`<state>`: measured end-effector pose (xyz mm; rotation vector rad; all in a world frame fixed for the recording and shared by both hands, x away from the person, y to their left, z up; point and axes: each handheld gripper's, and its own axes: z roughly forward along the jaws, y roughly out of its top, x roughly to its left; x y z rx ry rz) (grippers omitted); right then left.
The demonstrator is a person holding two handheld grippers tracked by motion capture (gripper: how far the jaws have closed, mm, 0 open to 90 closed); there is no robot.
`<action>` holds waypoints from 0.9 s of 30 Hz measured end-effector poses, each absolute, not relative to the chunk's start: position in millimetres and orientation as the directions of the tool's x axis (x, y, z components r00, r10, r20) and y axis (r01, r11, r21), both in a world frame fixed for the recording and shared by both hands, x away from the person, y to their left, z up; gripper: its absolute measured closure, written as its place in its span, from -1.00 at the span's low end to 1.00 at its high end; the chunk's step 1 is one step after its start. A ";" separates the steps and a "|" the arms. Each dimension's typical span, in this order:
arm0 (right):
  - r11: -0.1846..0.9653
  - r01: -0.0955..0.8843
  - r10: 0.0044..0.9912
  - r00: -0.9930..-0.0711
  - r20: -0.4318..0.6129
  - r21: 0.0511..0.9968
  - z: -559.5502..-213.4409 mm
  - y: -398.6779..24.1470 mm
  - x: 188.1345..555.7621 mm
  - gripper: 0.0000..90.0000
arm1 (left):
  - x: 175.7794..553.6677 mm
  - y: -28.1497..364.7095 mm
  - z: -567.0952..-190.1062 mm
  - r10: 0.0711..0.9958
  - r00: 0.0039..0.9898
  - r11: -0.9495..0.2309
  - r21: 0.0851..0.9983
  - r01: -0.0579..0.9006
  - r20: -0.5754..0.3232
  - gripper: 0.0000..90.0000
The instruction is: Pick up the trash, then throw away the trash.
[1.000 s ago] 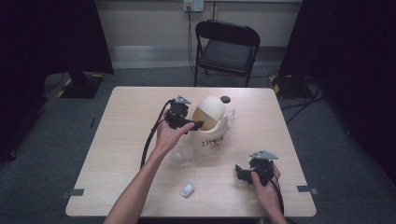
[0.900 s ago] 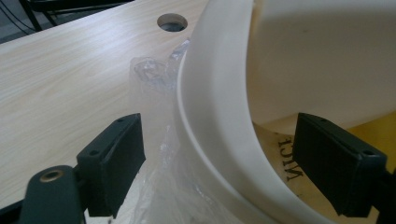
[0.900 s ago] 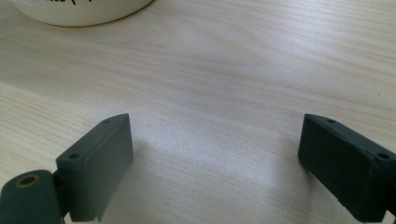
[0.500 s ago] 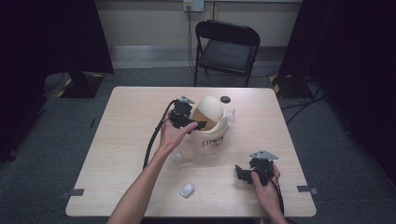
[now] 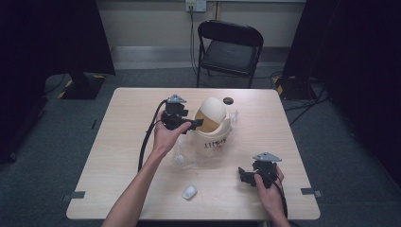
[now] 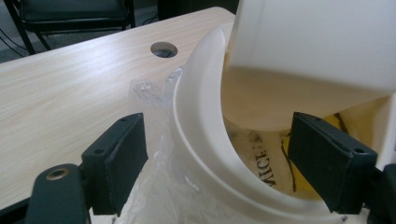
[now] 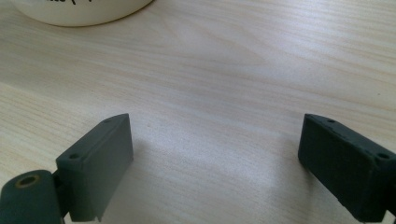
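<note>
Our left gripper (image 6: pixel 217 175) jaws wide astride the cream bin (image 5: pixel 213 135) rim, having just narrowed slightly; right gripper (image 7: pixel 219 163) jaws wide over bare desk (image 7: pixel 224 70)

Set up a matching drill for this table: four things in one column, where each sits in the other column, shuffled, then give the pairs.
Things:
1. left claw
2. right claw
3. small white object
4. round hole in the table

Places:
A. near the table's front edge, between the two arms
B. behind the cream swing-lid bin, toward the chair
C. at the bin's swing-lid opening, jaws open
D. low over bare wood at the front right, jaws open, holding nothing

Pairs: 1-C, 2-D, 3-A, 4-B
</note>
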<state>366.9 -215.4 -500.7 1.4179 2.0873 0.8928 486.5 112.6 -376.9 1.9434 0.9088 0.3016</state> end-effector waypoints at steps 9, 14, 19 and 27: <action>0.258 0.633 0.932 -0.362 -0.015 0.730 -500.7 -215.5 366.9 -0.79 | 466.4 146.0 -375.0 0.723 0.681 -0.282 0.852 0.440 -0.112 -0.57; 0.258 0.633 0.932 -0.362 -0.015 0.730 -500.7 -215.4 366.9 -0.79 | 451.9 161.0 -375.0 0.734 0.670 -0.262 0.866 0.427 -0.108 -0.57; 0.258 0.633 0.932 -0.362 -0.015 0.730 -500.7 -215.4 366.9 -0.79 | 442.2 172.0 -381.8 0.745 0.653 -0.233 0.865 0.445 -0.135 -0.56; 0.258 0.633 0.932 -0.362 -0.015 0.730 -500.7 -215.4 366.9 -0.79 | 428.9 186.4 -399.0 0.770 0.622 -0.234 0.843 0.484 -0.143 -0.53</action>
